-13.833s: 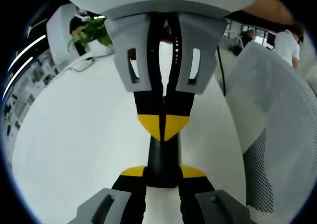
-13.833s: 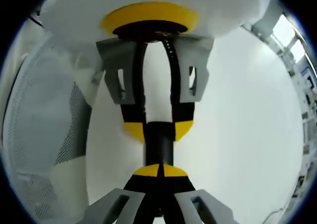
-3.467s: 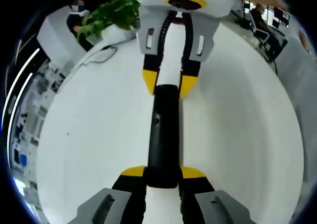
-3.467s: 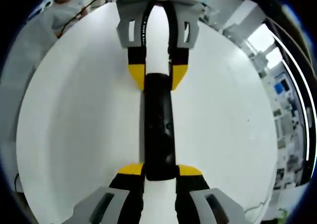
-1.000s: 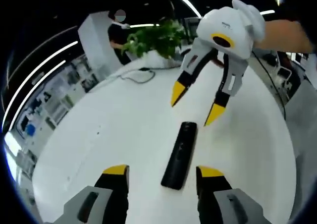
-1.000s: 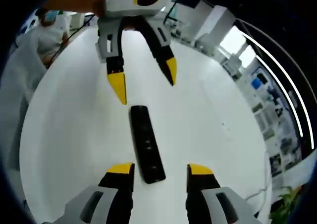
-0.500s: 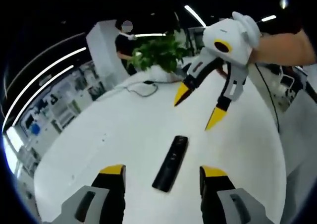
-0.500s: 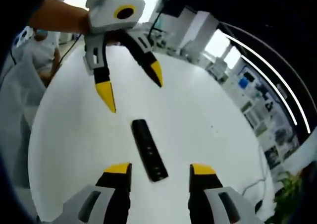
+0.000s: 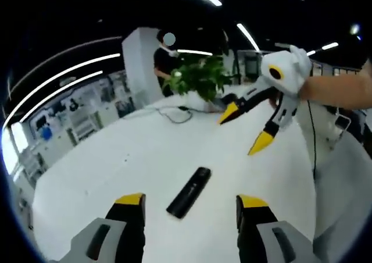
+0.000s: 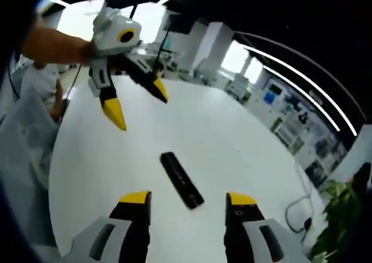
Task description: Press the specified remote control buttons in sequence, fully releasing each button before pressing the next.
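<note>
A black remote control (image 9: 189, 192) lies flat on the round white table (image 9: 99, 164), on its own, touched by neither gripper. My left gripper (image 9: 190, 202) is open and held above the remote's near end, its yellow tips well apart. Across the table the right gripper (image 9: 249, 131) hangs in the air, open, held by a hand. In the right gripper view the remote (image 10: 182, 180) lies ahead of my open right gripper (image 10: 187, 198), and the left gripper (image 10: 138, 105) hovers open beyond it.
A potted green plant (image 9: 200, 78) and a dark cable (image 9: 171, 114) sit at the table's far edge. A person (image 9: 165, 62) stands behind them. A white mesh chair back (image 10: 23, 141) is beside the table, with another person (image 10: 46, 85) past it.
Both grippers have risen and pulled back from the remote, which stays lying on the table. Earlier they were shut on its two ends, then they opened and let it go.
</note>
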{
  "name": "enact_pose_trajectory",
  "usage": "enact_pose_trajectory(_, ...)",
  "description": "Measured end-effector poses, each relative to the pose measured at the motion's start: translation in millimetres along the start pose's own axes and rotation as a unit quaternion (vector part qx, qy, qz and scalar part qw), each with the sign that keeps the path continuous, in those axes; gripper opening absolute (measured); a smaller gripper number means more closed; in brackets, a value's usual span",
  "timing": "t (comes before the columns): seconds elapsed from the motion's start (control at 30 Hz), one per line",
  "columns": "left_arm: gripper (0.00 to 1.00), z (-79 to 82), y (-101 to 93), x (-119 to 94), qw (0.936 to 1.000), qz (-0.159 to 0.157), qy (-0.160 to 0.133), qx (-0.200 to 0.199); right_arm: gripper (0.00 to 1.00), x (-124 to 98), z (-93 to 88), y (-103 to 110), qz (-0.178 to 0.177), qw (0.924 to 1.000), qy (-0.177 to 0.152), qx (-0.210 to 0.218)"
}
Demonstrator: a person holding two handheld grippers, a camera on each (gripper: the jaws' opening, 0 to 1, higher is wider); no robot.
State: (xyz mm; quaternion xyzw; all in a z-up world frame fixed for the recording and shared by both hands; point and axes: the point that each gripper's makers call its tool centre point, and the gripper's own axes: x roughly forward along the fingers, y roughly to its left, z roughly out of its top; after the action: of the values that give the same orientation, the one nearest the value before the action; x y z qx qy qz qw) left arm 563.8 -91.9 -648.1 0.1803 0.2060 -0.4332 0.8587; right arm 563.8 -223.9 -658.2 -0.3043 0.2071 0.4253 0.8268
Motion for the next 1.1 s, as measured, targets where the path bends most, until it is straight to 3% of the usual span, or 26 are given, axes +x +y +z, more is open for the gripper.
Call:
enact_pose_trajectory(0.1,0.65,3.4,-7.4,-8,0.9995,-0.003,-0.018,-0.026,0.49,-11,6.2,10,-0.005,0.9998,-0.016,0.013)
enact_pose_trajectory(0.3,0.65,7.3,-24.7,-24,0.9995,0.007,-0.028,-0.016,0.49,-24,9.8,21,-0.012,0.9993,-0.03,0.02)
enact_pose_trajectory(0.7,0.65,-0.5,-48.5,-47,0.999,0.018,-0.038,-0.015,0.5,-45,12.4,37,-0.025,0.9957,-0.072,0.052)
enact_pose_trajectory(1.1,0.65,3.7,-62.9,-78,0.9957,0.041,-0.074,-0.038,0.52,-66,10.1,56,-0.032,0.9924,-0.097,0.069)
